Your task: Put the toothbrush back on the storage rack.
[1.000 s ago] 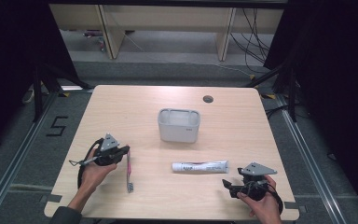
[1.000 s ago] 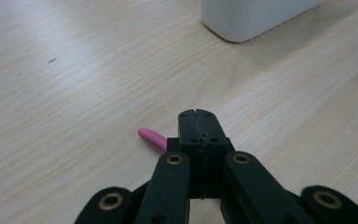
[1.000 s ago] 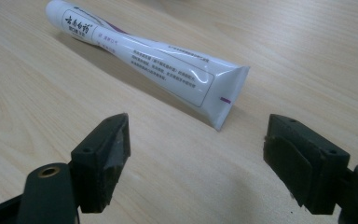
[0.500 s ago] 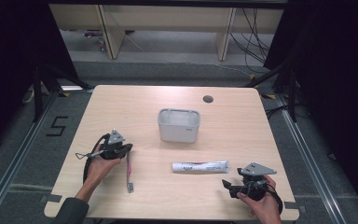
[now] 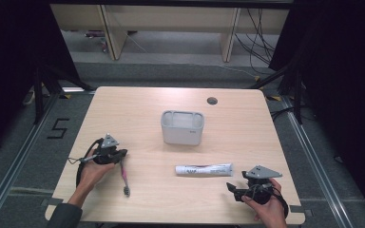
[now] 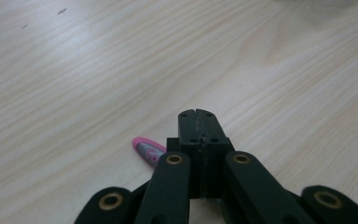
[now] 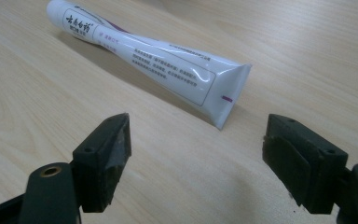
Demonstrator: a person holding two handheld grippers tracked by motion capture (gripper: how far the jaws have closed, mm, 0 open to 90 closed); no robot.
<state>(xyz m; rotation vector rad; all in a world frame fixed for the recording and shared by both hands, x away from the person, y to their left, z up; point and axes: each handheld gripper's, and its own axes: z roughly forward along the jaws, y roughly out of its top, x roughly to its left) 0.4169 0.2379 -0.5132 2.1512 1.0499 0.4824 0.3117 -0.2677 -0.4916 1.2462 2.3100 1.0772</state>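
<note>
Your left gripper sits at the handle end of the toothbrush with its jaws pressed flat together and nothing between them — the pink handle tip lies just beside them on the table, not gripped. You'd have to spread the jaws before you can pick it up. Your right gripper rests low near the front edge, jaws wide and empty, aimed at the crimped end of the tube, which lies flat just ahead — a likely line-up for a pinch. The holder stands mid-table, open top up, within reach of both hands.
</note>
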